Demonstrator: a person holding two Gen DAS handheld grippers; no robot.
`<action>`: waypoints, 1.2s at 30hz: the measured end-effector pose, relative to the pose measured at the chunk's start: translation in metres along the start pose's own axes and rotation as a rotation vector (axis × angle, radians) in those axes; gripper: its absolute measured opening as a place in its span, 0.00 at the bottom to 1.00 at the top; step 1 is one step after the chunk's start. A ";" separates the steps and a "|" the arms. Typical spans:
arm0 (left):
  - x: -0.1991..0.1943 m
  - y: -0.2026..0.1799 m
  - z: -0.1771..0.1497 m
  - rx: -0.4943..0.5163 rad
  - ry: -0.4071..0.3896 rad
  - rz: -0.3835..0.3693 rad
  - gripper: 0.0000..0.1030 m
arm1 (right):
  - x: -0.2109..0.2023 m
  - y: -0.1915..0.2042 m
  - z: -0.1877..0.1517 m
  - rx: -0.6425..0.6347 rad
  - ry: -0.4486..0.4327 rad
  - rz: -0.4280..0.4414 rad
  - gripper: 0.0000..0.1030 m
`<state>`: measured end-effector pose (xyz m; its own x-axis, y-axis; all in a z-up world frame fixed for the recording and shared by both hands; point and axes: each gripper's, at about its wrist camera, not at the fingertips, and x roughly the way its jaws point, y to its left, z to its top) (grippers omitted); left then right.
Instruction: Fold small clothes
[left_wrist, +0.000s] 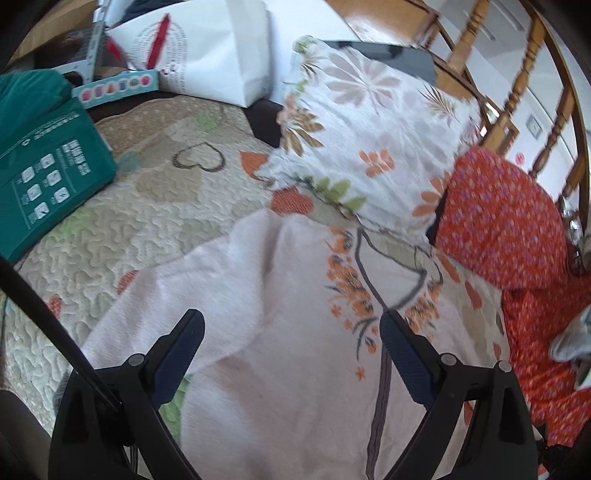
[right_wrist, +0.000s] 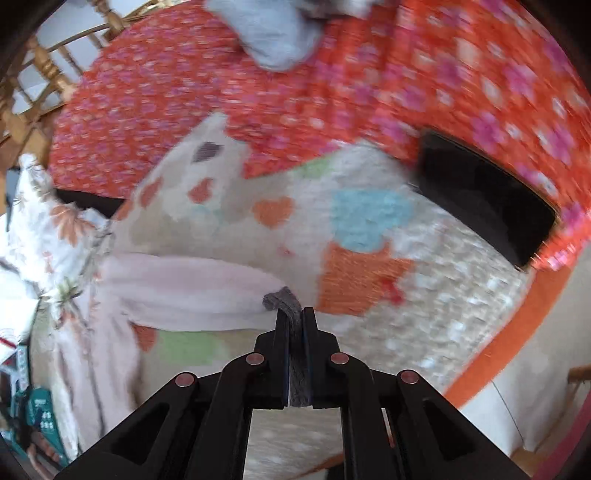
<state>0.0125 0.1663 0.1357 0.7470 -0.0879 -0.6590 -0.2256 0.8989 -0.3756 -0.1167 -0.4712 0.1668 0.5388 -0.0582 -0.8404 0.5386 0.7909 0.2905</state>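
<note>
Pink top (left_wrist: 280, 350) lies under the wide-open left tongs (left_wrist: 291, 332), its long sleeve (right_wrist: 184, 291) stretching to the right tongs (right_wrist: 294, 317), clenched on its grey cuff (right_wrist: 282, 299).

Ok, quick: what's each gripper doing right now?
Left gripper: open, holding nothing, above the pink garment.
Right gripper: shut on the garment's grey cuff.

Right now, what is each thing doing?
Left gripper: jaws open, above the pink garment.
Right gripper: jaws shut on the grey cuff.
Pink garment: spread on the quilt, sleeve pulled out.
Floral cloth: bunched.
Red cloth: rumpled.
</note>
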 end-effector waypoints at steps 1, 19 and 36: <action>-0.001 0.004 0.004 -0.009 -0.005 0.006 0.92 | -0.001 0.012 -0.003 -0.023 0.005 0.039 0.07; -0.045 0.114 0.049 -0.217 -0.162 0.183 0.92 | 0.165 0.464 -0.121 -0.526 0.503 0.500 0.07; -0.031 0.124 0.050 -0.205 -0.113 0.222 0.92 | 0.203 0.537 -0.121 -0.640 0.494 0.646 0.50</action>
<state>-0.0074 0.3022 0.1426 0.7273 0.1591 -0.6677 -0.5037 0.7845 -0.3617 0.2031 0.0153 0.0965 0.1985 0.6346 -0.7469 -0.2820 0.7668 0.5765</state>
